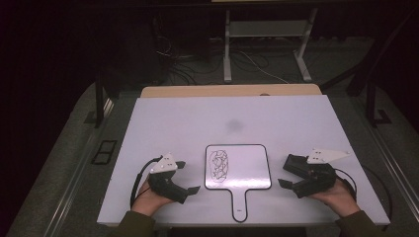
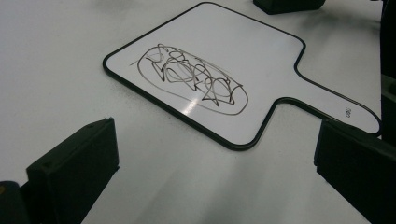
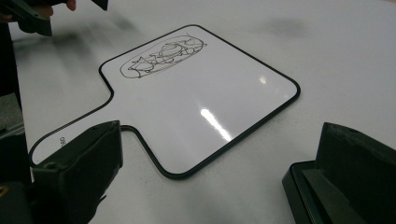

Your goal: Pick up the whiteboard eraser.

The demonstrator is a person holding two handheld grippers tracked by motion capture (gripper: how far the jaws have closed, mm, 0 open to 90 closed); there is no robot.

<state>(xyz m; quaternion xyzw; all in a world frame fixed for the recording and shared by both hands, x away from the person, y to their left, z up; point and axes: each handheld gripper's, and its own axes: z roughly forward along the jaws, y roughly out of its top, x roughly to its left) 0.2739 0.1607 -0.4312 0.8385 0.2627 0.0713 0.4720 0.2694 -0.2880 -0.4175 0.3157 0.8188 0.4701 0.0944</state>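
Between both grippers' wide, empty jaws lies the paddle whiteboard (image 1: 245, 165) (scribbled).

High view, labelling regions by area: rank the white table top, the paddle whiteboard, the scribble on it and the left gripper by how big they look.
1. White table top
2. Paddle whiteboard
3. Left gripper, smaller than the board
4. Scribble, though close to the gripper's area, so that pair is unsure.

Dim surroundings, perhaps overhead glare
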